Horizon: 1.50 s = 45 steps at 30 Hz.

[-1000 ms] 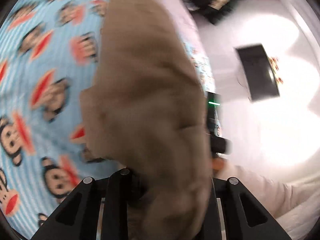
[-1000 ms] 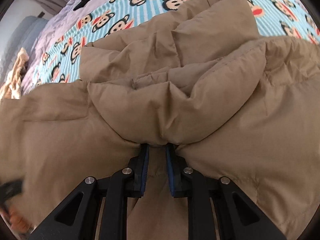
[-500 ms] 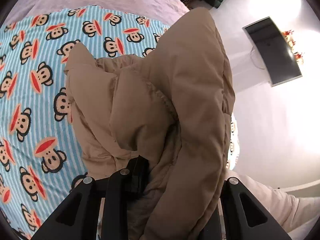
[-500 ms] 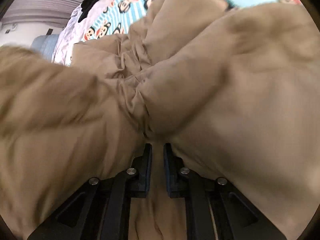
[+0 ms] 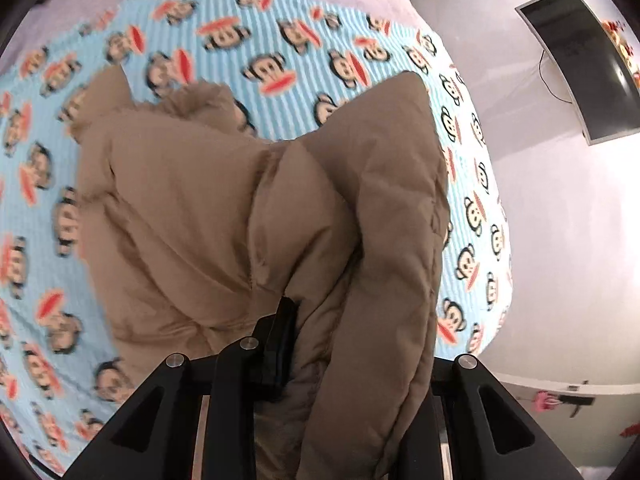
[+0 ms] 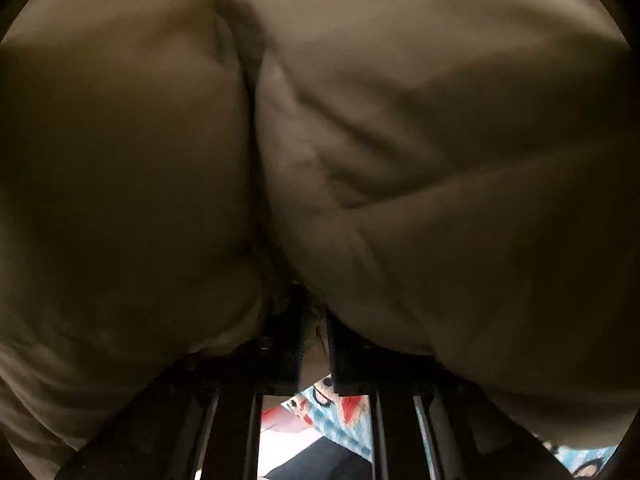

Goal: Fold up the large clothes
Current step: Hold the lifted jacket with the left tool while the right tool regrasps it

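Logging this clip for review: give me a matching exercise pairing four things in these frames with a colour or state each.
Things:
1. puffy jacket
2. bed cover
3. monitor
4. left claw

Descriptions:
A. dark screen, off
B. tan, bunched up
C. clamped on fabric
D. light blue stripes with cartoon monkeys

Pairs: 1-B, 2-D, 3-A, 4-C
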Motion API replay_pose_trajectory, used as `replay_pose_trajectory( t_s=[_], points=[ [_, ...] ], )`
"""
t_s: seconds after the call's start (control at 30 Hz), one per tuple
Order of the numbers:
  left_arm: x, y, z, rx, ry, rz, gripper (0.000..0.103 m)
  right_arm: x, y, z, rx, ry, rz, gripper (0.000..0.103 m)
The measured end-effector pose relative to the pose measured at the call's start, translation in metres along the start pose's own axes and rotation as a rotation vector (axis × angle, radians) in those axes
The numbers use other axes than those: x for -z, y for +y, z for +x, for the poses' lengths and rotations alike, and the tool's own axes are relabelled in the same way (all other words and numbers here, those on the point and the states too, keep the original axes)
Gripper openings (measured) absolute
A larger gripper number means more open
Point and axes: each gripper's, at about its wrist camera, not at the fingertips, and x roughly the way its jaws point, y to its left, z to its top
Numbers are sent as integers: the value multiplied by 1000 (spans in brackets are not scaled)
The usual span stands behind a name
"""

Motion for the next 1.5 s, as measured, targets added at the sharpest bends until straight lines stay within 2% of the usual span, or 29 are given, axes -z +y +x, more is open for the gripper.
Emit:
replay_pose_trajectory(
  t_s=[0.1,0.13,0.17,0.2,0.23,0.27,0.3,0.37,0.47,0.5,0.57,0.67,0.73,0.83,0.87,0.9,0.97,1.03,1.1,1.17,1.23,1.3,1.43,1.5],
  points=[
    [-8,-11,20,46,27,32,29,8,-11,-34,-18,-42,-2,11],
    [-10,-14,29,83,39,51,39,13,-17,-50,-20,-66,3,11],
    [-12,-15,37,146,53,56,59,16,-21,-62,-15,-86,7,11],
    [-13,-15,45,222,72,51,68,21,-25,-80,3,-117,5,12],
    [-13,-16,50,263,75,44,75,26,-28,-97,24,-150,-5,15],
    [-15,-16,55,296,73,33,75,29,-28,-111,39,-179,-13,26],
    [-18,-15,60,323,76,28,75,34,-28,-126,54,-213,-20,45],
    [-24,-15,64,348,68,7,75,43,-25,-151,82,-278,-38,65],
    [-34,-13,67,334,56,-14,75,61,-17,-185,59,-367,-65,69],
    [-36,-13,68,325,57,-18,75,67,-13,-193,34,-390,-72,78],
    [-39,-14,68,314,60,-14,75,82,-7,-210,-19,-422,-105,84],
    [-42,-18,68,285,66,17,75,92,8,-215,-76,-404,-172,92],
    [-44,-24,64,264,54,40,75,86,14,-204,-72,-354,-197,92],
    [-44,-31,38,233,-17,92,75,68,15,-170,7,-316,-164,90],
    [-44,-31,26,209,-52,113,75,60,13,-161,57,-318,-151,68],
    [-42,-29,11,170,-98,134,75,55,10,-155,86,-318,-145,22],
    [-39,-16,-18,76,-192,150,75,50,10,-155,157,-344,-146,18],
    [-31,11,-44,-36,-277,132,75,55,18,-164,228,-390,-208,15],
    [-23,42,-56,-128,-310,77,75,61,24,-172,279,-420,-249,14],
    [-15,73,-55,-181,-298,5,75,68,22,-179,307,-443,-255,13],
    [-8,97,-43,-210,-270,-59,75,69,22,-181,335,-457,-240,13],
    [-2,105,-20,-205,-229,-90,75,61,10,-185,348,-459,-203,13],
    [-8,77,24,-208,-214,-46,75,57,-19,-192,375,-459,-132,13],
    [-17,57,42,-231,-209,-8,84,47,-35,-193,411,-447,-114,13]
  ],
)
